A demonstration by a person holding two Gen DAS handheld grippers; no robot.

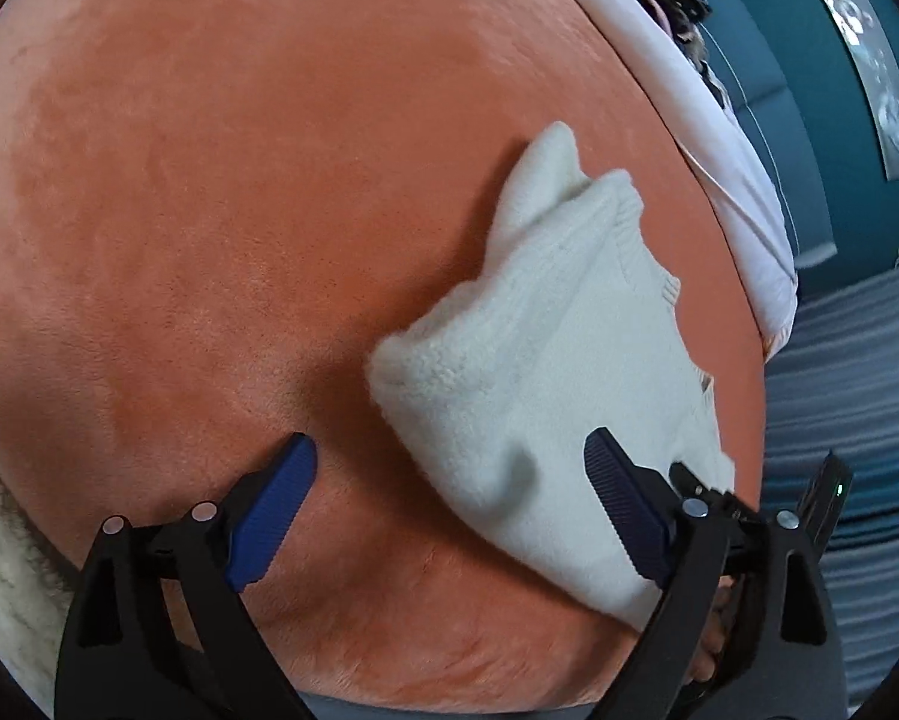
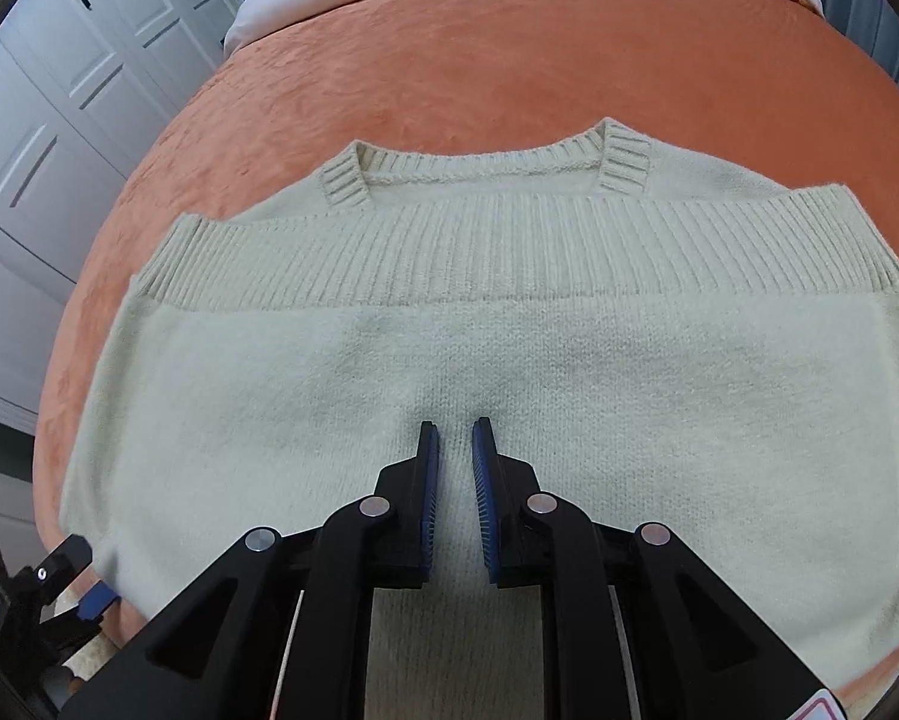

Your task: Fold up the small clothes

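Cream knit sweater [image 2: 479, 360] lies on the orange plush bed cover [image 2: 479, 60], already folded in half so the ribbed hem [image 2: 479, 252] sits just below the ribbed neckline [image 2: 479, 171]. In the left wrist view the same sweater [image 1: 545, 372] shows as a thick folded bundle near the bed's right edge.

Right tongs [image 2: 455, 438] sit low over the middle of the sweater, jaws nearly closed with a narrow gap, no fabric visibly pinched between them (contact with the knit below cannot be told). Left tongs [image 1: 452, 462] are wide open, one finger over bare cover, the other over the sweater's near edge, gripping nothing.

Handling judgement: soft, floppy, light to medium weight, fuzzy knit with good friction against the ribbed blue pads [image 2: 482, 480]. It will sag and stretch if lifted from one point, and the stacked layers can slide apart. Best hold is probably at the side edges or folded corners, pinching all layers together, one tong per corner. The plush cover may drag on the knit, so lifting looks safer than sliding.

Writing: no brand, tag or label readable on the sweater. A pink-edged sticker [image 2: 821, 708] shows at the right tongs' base, text not legible. White pillow [image 1: 707, 120] behind, no print visible.
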